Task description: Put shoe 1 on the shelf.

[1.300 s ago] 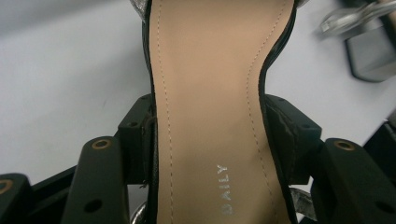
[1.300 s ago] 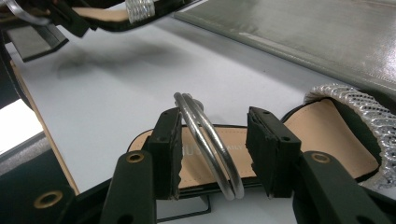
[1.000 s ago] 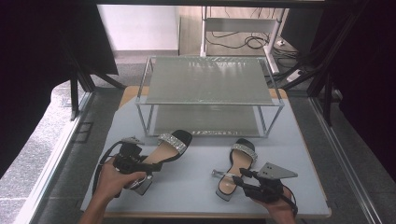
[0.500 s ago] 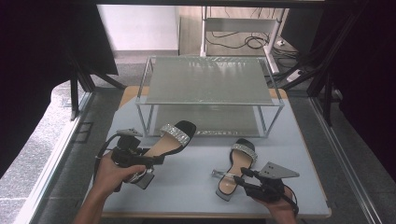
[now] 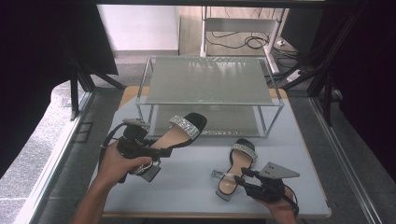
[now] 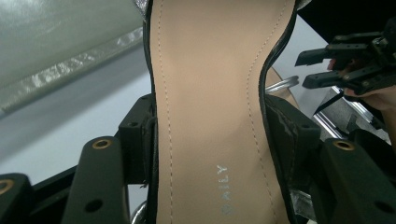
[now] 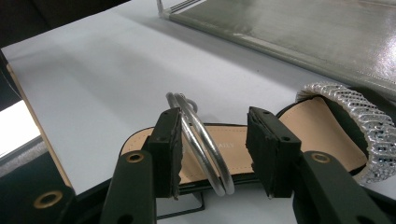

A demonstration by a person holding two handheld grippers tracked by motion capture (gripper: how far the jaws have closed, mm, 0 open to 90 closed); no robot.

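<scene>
Two black sandals have rhinestone toe bands. My left gripper (image 5: 156, 151) is shut on one sandal (image 5: 180, 133) and holds it above the table, toe toward the rack. In the left gripper view its pads (image 6: 135, 130) press both edges of the tan insole (image 6: 210, 93). The other sandal (image 5: 238, 161) lies on the table at the front right. My right gripper (image 5: 242, 176) is at its heel end. In the right gripper view the jaws (image 7: 217, 140) are open around the silver ankle strap (image 7: 198, 140), the left pad against it and the right pad apart from it.
A two-shelf glass rack (image 5: 205, 81) with a metal frame stands at the back of the pale table (image 5: 187, 186). Its lower shelf (image 7: 303, 32) is close behind the lying sandal. Dark curtains and frame posts flank the table, with cables on the floor behind.
My left hand has lifted its sandal off the table and carried it up toward the rack. My right gripper and the other sandal have stayed in place.
</scene>
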